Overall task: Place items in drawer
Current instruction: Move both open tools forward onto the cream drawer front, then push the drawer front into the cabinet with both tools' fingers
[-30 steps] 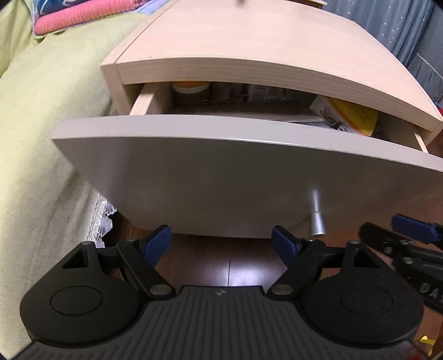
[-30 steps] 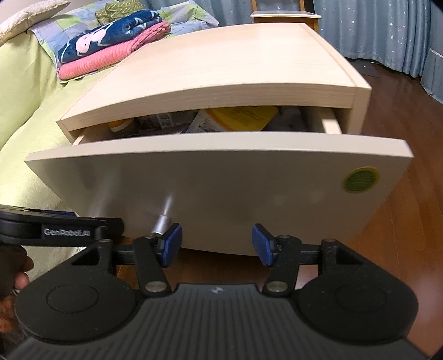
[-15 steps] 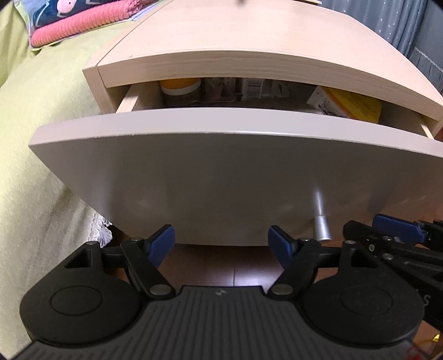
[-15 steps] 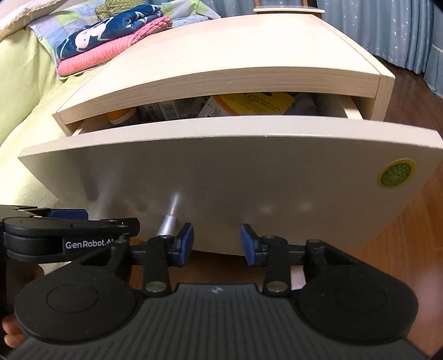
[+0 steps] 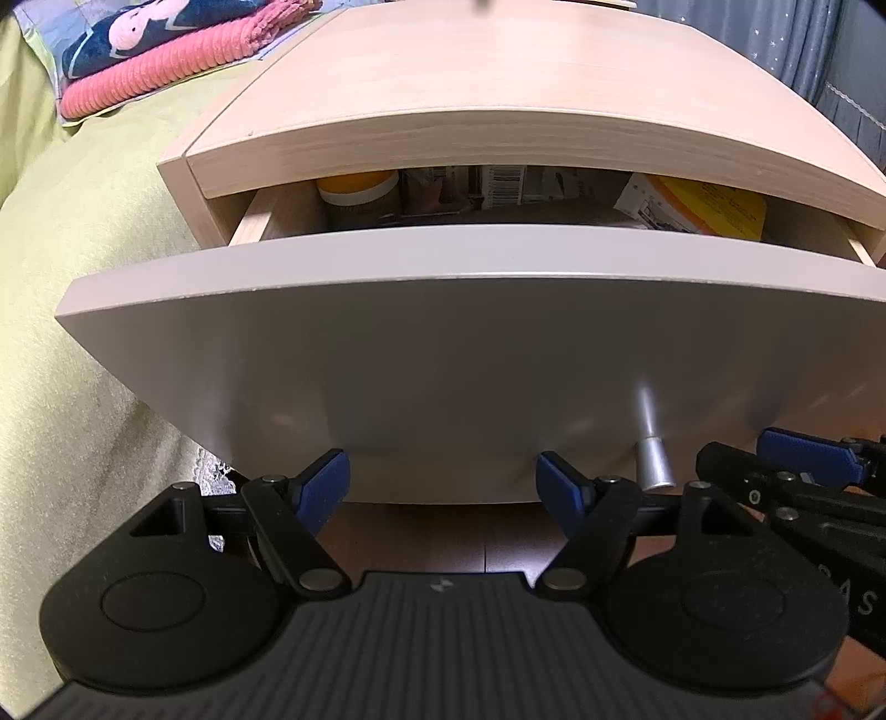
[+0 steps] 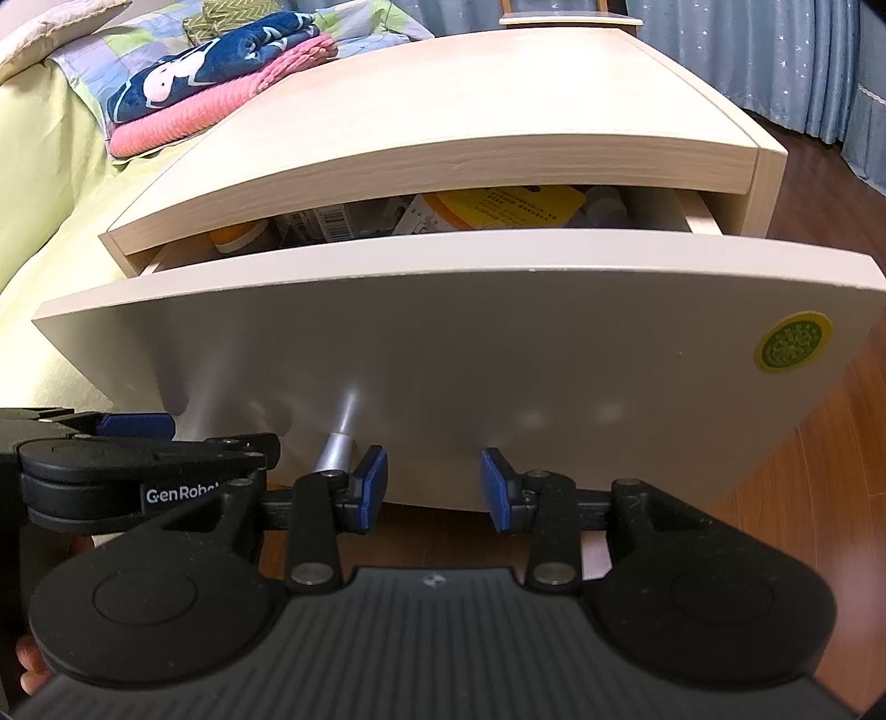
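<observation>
On the far left is a bed with a yellow-green cover, and a pink folded blanket lies on it with a dark blue blanket on top. Next to the bed stands a light wood nightstand. Its drawer is pulled partly out, so there is a gap under the top board. Through the gap you can see things lying in the drawer: a jar with an orange lid at the left end, a small box with a barcode near the middle, and a yellow packet with small print more to the right. A round silver knob sticks out of the drawer front, low down. The left gripper sits low in front of the drawer, left of the knob. Its blue pads are wide apart and hold nothing. The right gripper is just right of the knob, and its left pad is very close to the knob. Its pads are set closer together than the left one's, but still apart, with nothing between them. A round yellow and green sticker is on the right end of the drawer front. The wood floor is on the right, and blue curtains hang at the back.
</observation>
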`<state>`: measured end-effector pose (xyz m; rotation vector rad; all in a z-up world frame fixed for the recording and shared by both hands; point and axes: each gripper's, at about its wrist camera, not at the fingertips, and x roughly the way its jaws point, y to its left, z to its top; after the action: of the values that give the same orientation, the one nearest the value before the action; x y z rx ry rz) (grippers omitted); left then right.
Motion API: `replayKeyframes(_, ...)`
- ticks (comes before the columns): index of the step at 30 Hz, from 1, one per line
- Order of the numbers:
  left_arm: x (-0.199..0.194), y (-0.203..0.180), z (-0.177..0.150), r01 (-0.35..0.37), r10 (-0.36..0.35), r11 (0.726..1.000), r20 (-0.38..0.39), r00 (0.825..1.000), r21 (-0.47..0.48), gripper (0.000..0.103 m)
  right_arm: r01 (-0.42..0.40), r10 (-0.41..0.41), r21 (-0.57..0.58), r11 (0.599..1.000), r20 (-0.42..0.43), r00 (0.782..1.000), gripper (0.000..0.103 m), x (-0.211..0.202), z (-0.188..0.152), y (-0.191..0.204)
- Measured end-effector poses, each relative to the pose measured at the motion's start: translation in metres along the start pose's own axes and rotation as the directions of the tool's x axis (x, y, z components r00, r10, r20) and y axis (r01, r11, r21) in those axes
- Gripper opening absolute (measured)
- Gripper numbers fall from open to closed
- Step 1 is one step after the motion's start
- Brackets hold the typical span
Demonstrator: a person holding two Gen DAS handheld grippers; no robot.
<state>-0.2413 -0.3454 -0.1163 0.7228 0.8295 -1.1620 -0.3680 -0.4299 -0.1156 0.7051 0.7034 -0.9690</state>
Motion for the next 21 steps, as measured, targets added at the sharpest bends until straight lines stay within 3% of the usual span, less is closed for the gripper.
replayKeyframes(21,-0.0001,-0.0013,0.0048,-0.029,0.029,1.0,0.022,0.999,0.0,0.075,0.015,-0.015,0.018,1.0,0.02,1.0,0.034,0.0036,0.0053,0.0013)
